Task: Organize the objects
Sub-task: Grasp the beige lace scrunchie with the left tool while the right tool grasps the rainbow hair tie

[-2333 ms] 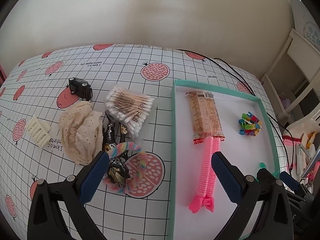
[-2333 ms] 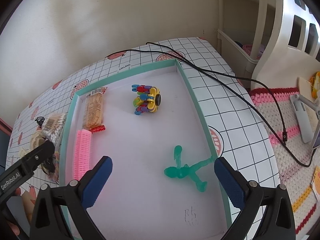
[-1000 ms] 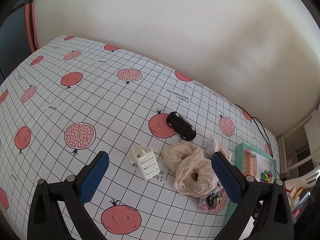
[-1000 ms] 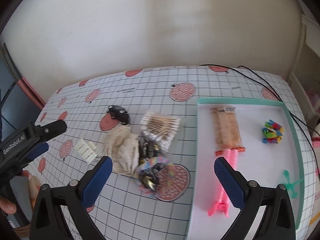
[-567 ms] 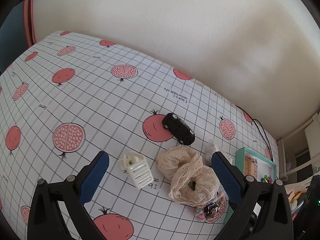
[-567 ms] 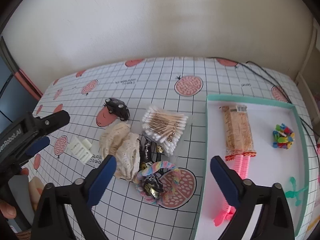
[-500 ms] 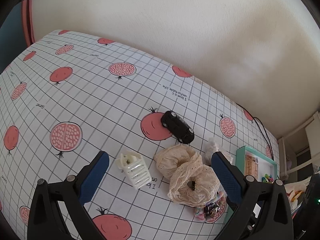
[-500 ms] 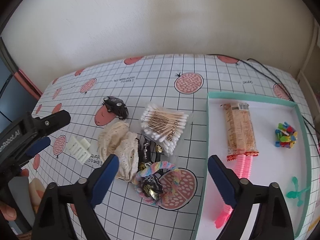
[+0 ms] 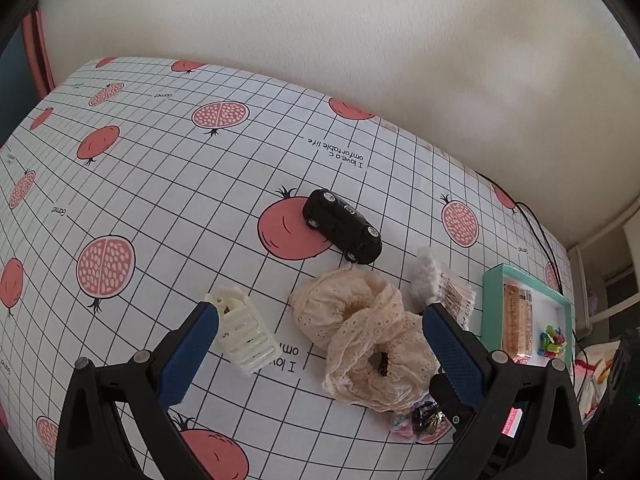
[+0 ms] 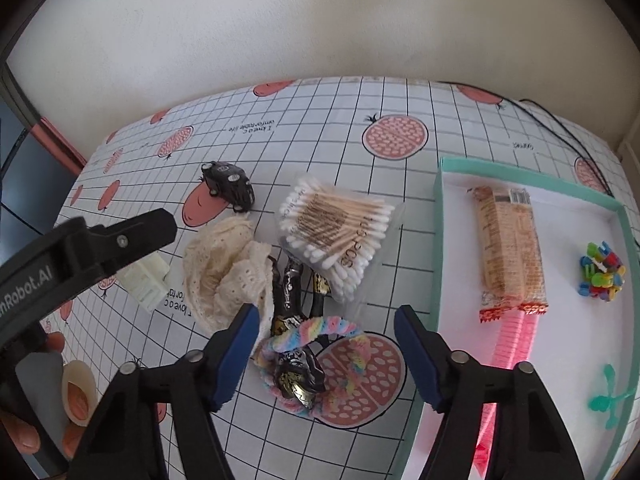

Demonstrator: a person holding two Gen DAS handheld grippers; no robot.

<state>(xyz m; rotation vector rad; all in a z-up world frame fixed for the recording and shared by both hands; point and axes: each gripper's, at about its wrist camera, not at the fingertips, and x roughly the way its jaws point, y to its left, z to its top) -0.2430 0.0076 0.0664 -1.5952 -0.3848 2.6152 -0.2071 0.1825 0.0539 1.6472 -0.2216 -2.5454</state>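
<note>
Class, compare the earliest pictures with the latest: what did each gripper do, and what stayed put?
Both grippers left the tray: the left gripper now faces the clip and scrunchie, the right gripper the rainbow scrunchie. Both remain open and empty; nothing on the table moved.

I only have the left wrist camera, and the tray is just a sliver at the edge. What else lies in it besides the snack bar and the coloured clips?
Observer: The right wrist view shows a pink ribbed piece in the tray, meeting the near end of the snack bar.
Operator: Anything else in there?
Observer: A green figure lies by the tray's near right corner.
Operator: And where is the other gripper?
Observer: The right gripper is open, outside the tray, with the rainbow scrunchie between its fingers' lines.
</note>
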